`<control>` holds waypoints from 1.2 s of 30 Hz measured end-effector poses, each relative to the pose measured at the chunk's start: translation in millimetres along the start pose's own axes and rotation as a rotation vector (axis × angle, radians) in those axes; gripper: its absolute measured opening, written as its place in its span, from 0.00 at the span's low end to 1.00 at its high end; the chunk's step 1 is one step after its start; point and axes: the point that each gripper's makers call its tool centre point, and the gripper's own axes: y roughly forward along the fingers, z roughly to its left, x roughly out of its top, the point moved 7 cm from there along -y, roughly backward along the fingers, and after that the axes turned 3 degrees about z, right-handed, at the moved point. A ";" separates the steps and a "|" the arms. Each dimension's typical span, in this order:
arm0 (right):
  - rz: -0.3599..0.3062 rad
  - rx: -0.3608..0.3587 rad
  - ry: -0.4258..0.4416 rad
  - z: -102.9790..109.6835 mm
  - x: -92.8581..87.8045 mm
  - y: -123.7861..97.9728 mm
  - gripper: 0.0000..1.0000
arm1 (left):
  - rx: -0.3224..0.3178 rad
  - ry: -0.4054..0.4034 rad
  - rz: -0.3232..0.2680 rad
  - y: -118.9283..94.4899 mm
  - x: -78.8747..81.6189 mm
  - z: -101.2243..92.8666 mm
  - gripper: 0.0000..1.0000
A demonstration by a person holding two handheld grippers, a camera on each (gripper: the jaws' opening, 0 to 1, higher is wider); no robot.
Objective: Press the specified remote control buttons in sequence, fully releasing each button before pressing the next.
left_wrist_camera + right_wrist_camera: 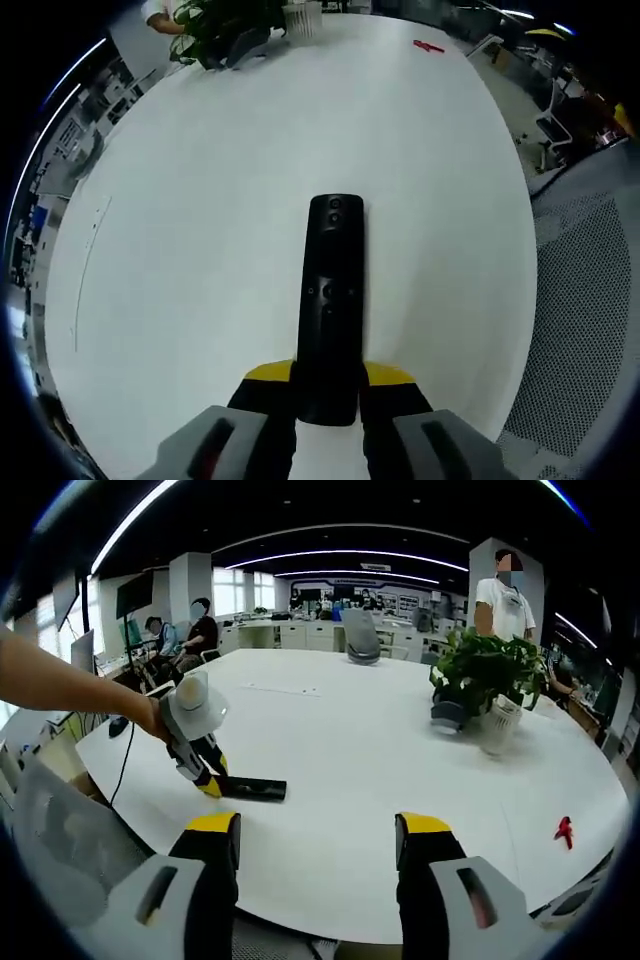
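A long, slim black remote control [331, 300] [252, 789] is seen lying flat on the white table, its near end clamped between yellow-tipped jaws, buttons facing up.

Illumination is even and bright in both views, supplied by overhead linear ceiling strips [340, 555] that curve strongly under fisheye distortion in the right gripper view. The white table [200, 200] reflects diffusely; no hard glare spots, though its far half in the left gripper view is close to washed out. Shadows are soft and faint. The black remote control [333, 300] reads very dark, with little button detail resolved. Straight lines bow towards the edges. The yellow-tipped jaws at the bottom of each view are slightly soft. The potted plant [485, 675] is reasonably sharp; the distant office background is low in detail.
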 end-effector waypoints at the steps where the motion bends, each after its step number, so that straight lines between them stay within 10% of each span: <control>1: 0.000 0.002 0.001 0.0 0.0 0.2 0.65 | -0.001 0.003 0.001 -0.1 -0.3 -2.3 0.23; 19: 0.000 0.068 0.035 5.8 3.2 -1.6 0.64 | -0.004 0.010 -0.038 -4.5 -13.2 -44.2 0.23; 24: 0.007 0.169 0.157 9.9 10.7 -0.1 0.61 | 0.000 -0.017 -0.060 -5.4 -17.6 -53.9 0.23; 36: -0.056 0.304 0.247 15.1 59.7 12.7 0.38 | 0.004 -0.048 -0.133 -7.7 -27.6 -81.2 0.23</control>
